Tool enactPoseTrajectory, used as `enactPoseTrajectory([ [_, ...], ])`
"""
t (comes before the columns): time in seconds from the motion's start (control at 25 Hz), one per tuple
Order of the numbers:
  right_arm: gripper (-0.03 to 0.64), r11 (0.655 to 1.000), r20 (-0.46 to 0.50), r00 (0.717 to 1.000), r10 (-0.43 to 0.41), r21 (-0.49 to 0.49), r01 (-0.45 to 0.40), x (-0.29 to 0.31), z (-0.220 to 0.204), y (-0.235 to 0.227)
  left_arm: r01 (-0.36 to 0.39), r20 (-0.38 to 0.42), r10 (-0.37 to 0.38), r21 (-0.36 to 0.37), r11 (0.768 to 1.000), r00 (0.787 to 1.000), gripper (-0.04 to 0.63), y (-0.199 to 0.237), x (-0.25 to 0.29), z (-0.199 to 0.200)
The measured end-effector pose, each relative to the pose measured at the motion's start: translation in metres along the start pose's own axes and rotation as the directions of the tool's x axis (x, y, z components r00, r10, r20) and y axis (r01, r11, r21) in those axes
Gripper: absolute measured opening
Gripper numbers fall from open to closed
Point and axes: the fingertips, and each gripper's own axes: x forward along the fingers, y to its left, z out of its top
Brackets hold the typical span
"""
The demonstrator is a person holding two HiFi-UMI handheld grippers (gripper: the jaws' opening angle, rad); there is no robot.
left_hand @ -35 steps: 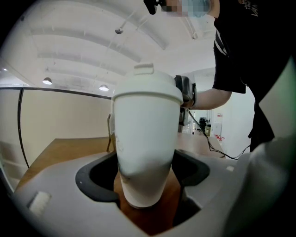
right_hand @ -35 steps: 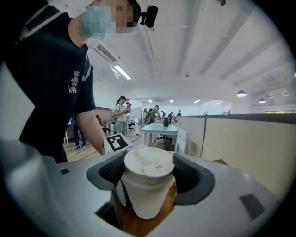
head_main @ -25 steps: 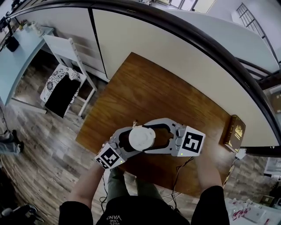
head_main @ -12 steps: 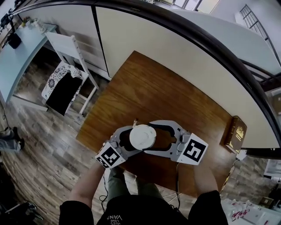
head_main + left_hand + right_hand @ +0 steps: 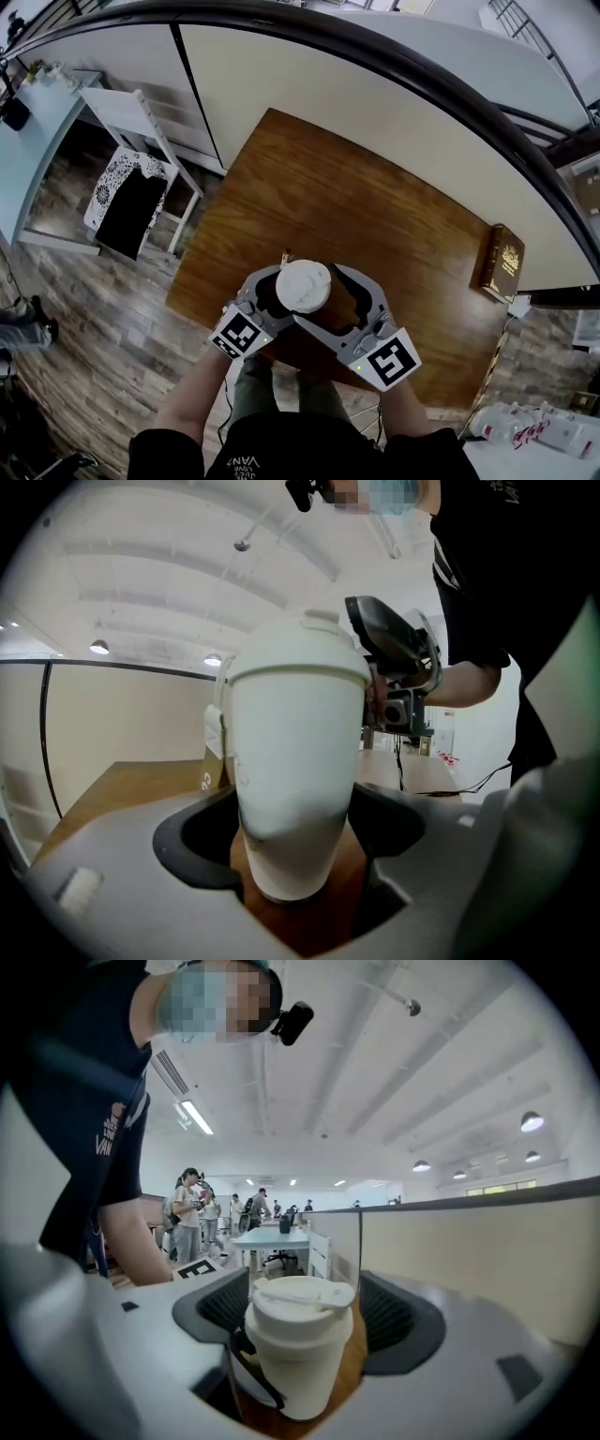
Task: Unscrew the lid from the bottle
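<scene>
A white bottle (image 5: 295,780) stands upright on the brown wooden table (image 5: 375,206), near its front edge. Its white lid (image 5: 303,286) is on top, with a flat tab across it in the right gripper view. My left gripper (image 5: 295,846) is shut on the bottle's lower body, its grey jaws pressed to both sides. My right gripper (image 5: 302,1326) comes in from the near right, its dark ribbed pads (image 5: 389,1321) tight against the lid (image 5: 302,1302) and the bottle's top. In the head view the lid hides both grippers' fingertips.
A brown book (image 5: 499,262) lies at the table's right edge. A white chair (image 5: 131,159) stands on the wood floor to the left. A cream partition runs along the table's far side. A cable hangs off the near edge.
My right gripper has swung clockwise round the bottle towards me, its marker cube going from the right to the lower right. The left gripper and the bottle have stayed in place.
</scene>
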Motion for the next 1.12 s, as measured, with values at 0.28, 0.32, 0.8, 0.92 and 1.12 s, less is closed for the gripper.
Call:
enactPoseTrajectory([
  [0.28,0.362,0.973,-0.015,0.973,-0.231,0.016,0.231,0.004,-0.008,0.004,0.001,0.001,-0.001,-0.001,1.000,1.000,0.360,0.000,0.001,0.000],
  [0.32,0.362,0.968,-0.026,0.968,-0.249,0.009,0.249,0.005,-0.010,0.004,0.001,0.000,-0.001,0.000,1.000,1.000,0.360,0.000,0.001,0.000],
  [0.8,0.362,0.962,-0.036,0.962,-0.271,0.009,0.272,0.014,-0.014,0.001,-0.002,-0.005,0.002,0.000,1.000,1.000,0.360,0.000,0.001,0.001],
  [0.92,0.362,0.960,-0.020,0.960,-0.278,0.024,0.278,0.012,-0.013,-0.001,-0.004,-0.007,0.004,0.002,1.000,1.000,0.360,0.000,0.002,0.000],
  [1.12,0.360,0.961,-0.035,0.960,-0.278,-0.005,0.278,0.011,-0.013,-0.002,-0.008,-0.011,0.008,0.002,1.000,1.000,0.360,0.000,0.002,0.000],
])
